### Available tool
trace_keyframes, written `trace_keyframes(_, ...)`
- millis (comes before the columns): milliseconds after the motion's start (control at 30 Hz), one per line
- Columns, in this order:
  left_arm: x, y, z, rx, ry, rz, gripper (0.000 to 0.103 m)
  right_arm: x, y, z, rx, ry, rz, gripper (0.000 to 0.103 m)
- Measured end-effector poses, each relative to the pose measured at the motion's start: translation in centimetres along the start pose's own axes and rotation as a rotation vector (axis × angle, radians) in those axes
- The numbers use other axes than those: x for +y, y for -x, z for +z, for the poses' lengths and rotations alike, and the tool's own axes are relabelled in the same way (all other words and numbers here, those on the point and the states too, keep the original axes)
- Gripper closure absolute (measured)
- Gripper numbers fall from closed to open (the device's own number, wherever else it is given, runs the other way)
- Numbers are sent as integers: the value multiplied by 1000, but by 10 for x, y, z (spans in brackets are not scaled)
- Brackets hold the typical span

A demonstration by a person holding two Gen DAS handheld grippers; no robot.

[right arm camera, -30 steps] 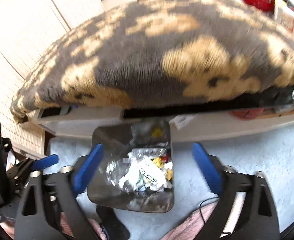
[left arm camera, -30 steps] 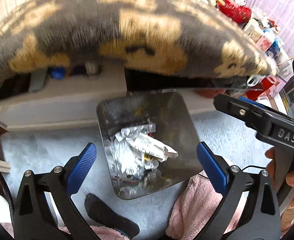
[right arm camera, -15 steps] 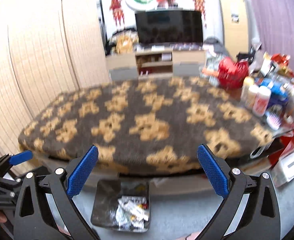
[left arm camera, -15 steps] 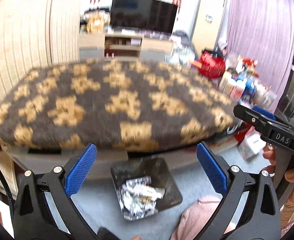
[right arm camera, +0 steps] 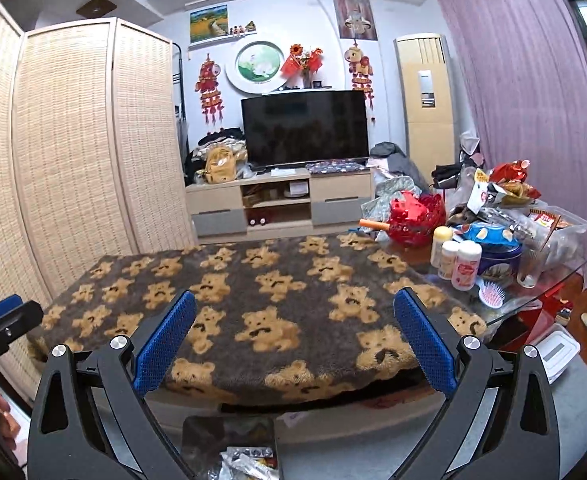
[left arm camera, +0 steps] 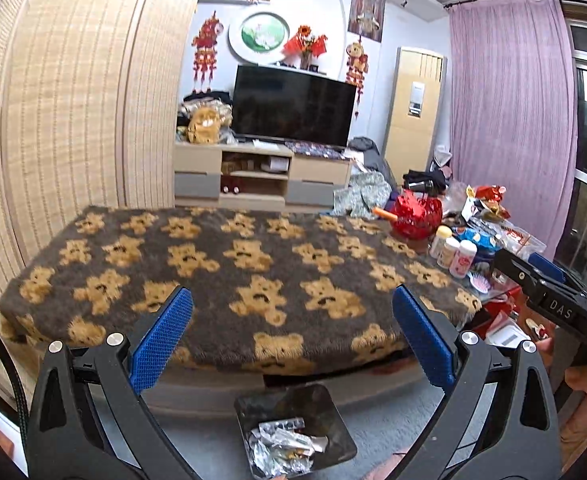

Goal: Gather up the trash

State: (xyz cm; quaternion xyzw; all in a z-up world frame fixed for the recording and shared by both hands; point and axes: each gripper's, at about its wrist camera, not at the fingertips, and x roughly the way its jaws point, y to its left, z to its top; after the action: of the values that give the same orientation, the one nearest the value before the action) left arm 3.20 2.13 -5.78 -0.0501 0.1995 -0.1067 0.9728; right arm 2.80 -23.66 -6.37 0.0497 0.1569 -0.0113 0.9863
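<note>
Left wrist view: left tool [left arm camera: 292,322] with blue pads spread wide and nothing between them, held above a bear-print blanket [left arm camera: 229,276] covering the tabletop; bin [left arm camera: 295,432] on the grey floor just below the tabletop's near edge, holding crumpled foil and wrapper trash [left arm camera: 283,450]; right tool [right arm camera: 294,325] likewise spread wide and empty; bottles [right arm camera: 459,260] and snack packets crowd the tabletop's right end; television [right arm camera: 305,130] against the far wall.
</note>
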Motion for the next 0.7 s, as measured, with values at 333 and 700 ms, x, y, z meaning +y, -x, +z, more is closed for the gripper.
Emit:
trace_keyframes(333, -10, 18, -3, -33, -48, 54, 8, 7, 19, -5, -29, 56, -61, 3)
trace_keyframes(700, -14, 25, -2, -36, -57, 49, 8, 14, 23, -6, -24, 81, -46, 3)
